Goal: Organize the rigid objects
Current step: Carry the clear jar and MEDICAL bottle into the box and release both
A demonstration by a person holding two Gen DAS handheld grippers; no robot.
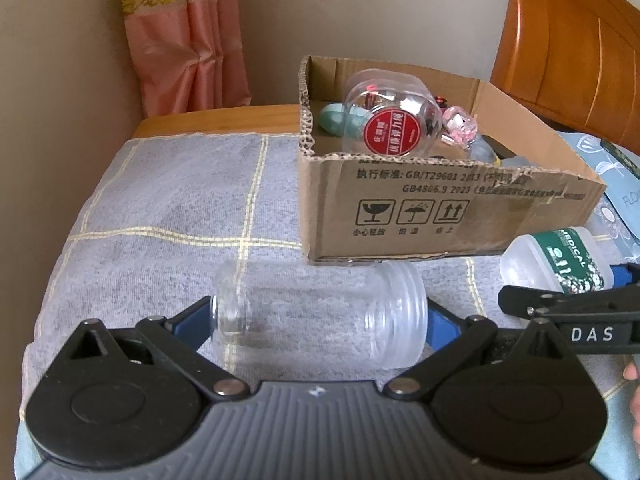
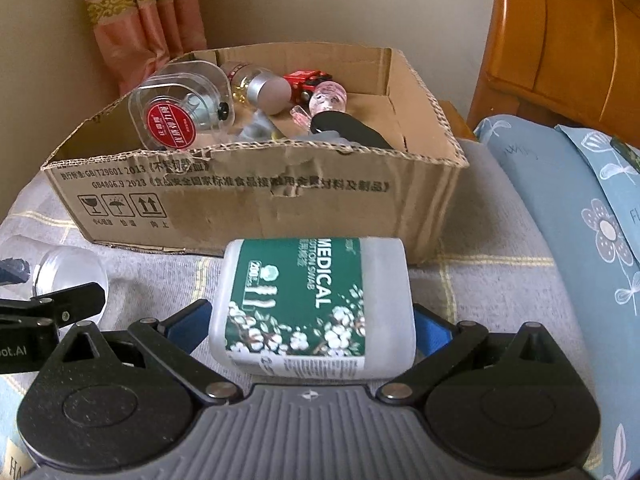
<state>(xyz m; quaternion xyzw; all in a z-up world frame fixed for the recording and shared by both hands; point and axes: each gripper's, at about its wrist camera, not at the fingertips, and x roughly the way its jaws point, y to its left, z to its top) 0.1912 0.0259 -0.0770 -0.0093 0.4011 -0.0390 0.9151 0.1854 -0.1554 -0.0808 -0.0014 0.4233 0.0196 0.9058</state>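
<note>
Left hand-held gripper (image 1: 320, 320): black linkages, silver pivot screws, blue fingers (image 1: 192, 320), ribbed grey body; right hand-held gripper (image 2: 312, 320) alike.

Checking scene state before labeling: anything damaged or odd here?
Yes. The cardboard box has a torn, ragged front rim, dented and sagging near the middle. Inside it, the clear tub with red label lies tipped on its side among loose items. Nothing looks spilled.

wall (image 1: 328, 8): plain beige, ahead | curtain (image 1: 184, 36): pink with a gold band, ahead-left against the wall | headboard (image 1: 576, 44): orange wood, ahead-right | blanket (image 1: 168, 208): grey with yellow check lines, underneath | pillow (image 2: 560, 184): blue, floral, right | light: soft daylight
</note>
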